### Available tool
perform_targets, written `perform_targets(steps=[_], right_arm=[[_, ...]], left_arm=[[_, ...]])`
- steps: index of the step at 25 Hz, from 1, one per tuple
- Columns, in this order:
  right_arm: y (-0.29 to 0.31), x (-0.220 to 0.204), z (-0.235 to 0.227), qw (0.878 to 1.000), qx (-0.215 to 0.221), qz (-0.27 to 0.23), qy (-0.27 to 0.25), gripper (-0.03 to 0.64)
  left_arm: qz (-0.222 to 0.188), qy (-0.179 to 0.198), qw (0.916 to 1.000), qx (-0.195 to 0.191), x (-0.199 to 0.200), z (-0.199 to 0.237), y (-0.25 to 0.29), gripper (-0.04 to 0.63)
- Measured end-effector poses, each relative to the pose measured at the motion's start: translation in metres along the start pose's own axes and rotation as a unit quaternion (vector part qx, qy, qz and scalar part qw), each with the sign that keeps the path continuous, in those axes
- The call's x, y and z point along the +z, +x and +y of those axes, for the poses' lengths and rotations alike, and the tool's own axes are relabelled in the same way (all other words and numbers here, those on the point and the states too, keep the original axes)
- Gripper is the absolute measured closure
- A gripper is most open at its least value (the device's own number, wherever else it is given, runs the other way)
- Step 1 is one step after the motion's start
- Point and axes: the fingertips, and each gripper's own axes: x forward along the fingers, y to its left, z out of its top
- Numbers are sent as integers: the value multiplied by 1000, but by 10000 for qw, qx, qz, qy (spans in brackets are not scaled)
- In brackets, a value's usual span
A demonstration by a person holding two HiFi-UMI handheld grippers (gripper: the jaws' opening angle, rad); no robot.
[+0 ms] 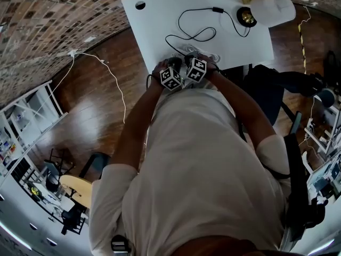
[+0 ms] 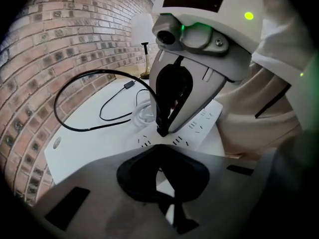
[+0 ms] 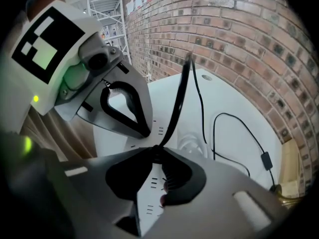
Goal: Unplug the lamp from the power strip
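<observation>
The plug (image 2: 162, 131) sits in the strip (image 2: 202, 124), right at the tips of the right gripper (image 3: 157, 153). That gripper's jaws are drawn narrow and seem to pinch the plug just where the cord (image 3: 175, 108) leaves it. From there the cord rises straight away from the tips, then loops off across the table (image 1: 160, 15) beyond them. A small red glow shows on the strip under the right jaws, perhaps its switch.

Just across from the right gripper, the left gripper (image 3: 144, 131) stands with its jaws together and nothing between them. Its tips rest on the strip, as if to pin it down. The lamp (image 1: 269, 10) is well beyond both grippers, at the table's far corner.

I'd say the grasp is the step in hand, with the pull not yet made. The next move looks like a straight lift of the plug away from the strip's face while the left gripper bears down. If that hold is light, the strip may rise with the plug, and a pinch on cord alone could slip.
</observation>
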Motion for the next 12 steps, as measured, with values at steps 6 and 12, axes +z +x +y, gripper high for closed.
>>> perform_targets(steps=[6,12], right_arm=[[5,5,1,10000,49,33,-30,555],[4,4,4,9997,200,52,-96,554]], left_arm=[[97,107,9999,-11,-3,3,-4,604],[176,52,9998,-47,-4,0,-4,604]])
